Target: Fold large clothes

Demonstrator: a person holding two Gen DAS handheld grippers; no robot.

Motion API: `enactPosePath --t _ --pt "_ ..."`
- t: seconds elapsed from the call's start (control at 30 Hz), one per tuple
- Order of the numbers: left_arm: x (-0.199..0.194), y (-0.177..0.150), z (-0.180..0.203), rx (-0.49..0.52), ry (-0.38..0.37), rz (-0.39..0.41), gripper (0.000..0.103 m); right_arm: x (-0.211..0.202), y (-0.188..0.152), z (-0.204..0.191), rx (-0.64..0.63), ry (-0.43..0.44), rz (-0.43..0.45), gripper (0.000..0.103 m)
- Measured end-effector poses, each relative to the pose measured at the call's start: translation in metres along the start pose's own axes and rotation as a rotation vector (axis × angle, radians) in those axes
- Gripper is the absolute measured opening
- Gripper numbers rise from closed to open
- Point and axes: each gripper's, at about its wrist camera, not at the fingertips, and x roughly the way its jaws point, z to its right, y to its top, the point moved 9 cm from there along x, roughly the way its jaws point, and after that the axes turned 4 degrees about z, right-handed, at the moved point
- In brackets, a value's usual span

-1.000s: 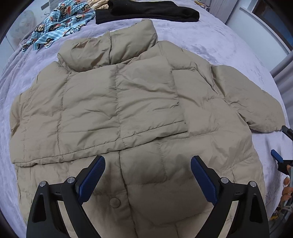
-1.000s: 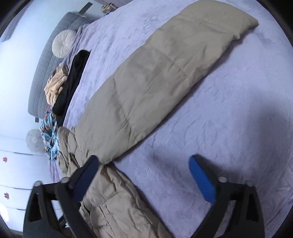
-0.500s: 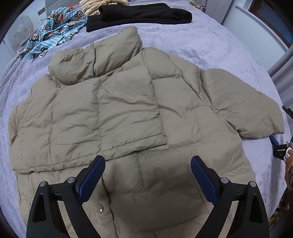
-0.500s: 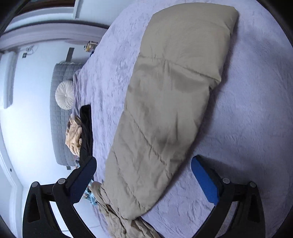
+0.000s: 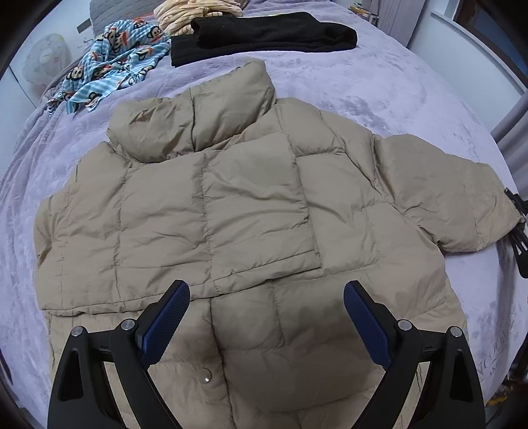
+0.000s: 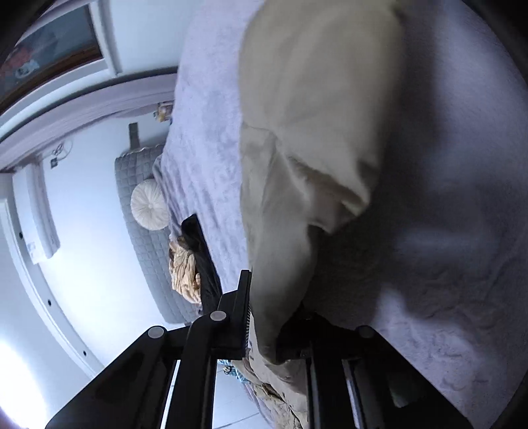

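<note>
A beige puffer jacket (image 5: 231,211) lies flat on the lilac bedspread (image 5: 379,85), collar at the far side, one sleeve folded across its chest. The other sleeve (image 5: 462,204) stretches out to the right. My left gripper (image 5: 265,316) is open and empty, hovering over the jacket's lower front near a snap button (image 5: 206,379). My right gripper (image 6: 274,320) is shut on the cuff end of that sleeve (image 6: 313,132), which hangs between its jaws in the right wrist view; it shows at the right edge of the left wrist view (image 5: 518,217).
A folded black garment (image 5: 264,33), a blue monkey-print cloth (image 5: 112,72) and a striped yellow cloth (image 5: 194,10) lie at the bed's far side. A grey headboard (image 6: 145,237) with a round white cushion (image 6: 150,204) stands beyond. The bed edge runs on the right.
My right gripper went from open above the outstretched sleeve to shut on its cuff, and rolled over. My left gripper stayed open over the jacket's hem, shifting slightly.
</note>
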Motion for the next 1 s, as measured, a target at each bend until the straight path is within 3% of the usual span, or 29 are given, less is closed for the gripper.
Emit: enactPosePath --t 0.2,0.37,0.47,0.57,0.73,0.87,1.0 --pt "-0.001 -0.002 -0.035 -0.045 0.045 0.008 0.095 0.030 -0.060 -0.081 -0.286 0.067 -0.148 0.012" --pt "-0.002 -0.007 -0.067 -0.077 0.060 0.014 0.095 0.070 -0.153 -0.137 -0.552 0.070 -0.298 0.012" --pt "0.000 -0.012 -0.088 -0.089 0.073 0.015 0.095 0.099 -0.221 -0.152 -0.756 0.027 -0.378 0.012" --pt "0.003 -0.019 -0.110 -0.108 0.081 0.007 0.095 0.128 -0.291 -0.142 -0.919 -0.028 -0.463 0.012" --pt "0.008 -0.028 -0.145 -0.141 0.095 -0.003 0.095 0.158 -0.369 -0.080 -0.970 -0.123 -0.580 0.012" --pt "0.012 -0.032 -0.171 -0.159 0.100 0.009 0.095 0.161 -0.404 -0.022 -1.003 -0.224 -0.621 0.012" --pt "0.017 -0.035 -0.190 -0.184 0.099 0.006 0.095 0.166 -0.405 0.025 -0.978 -0.312 -0.620 0.012"
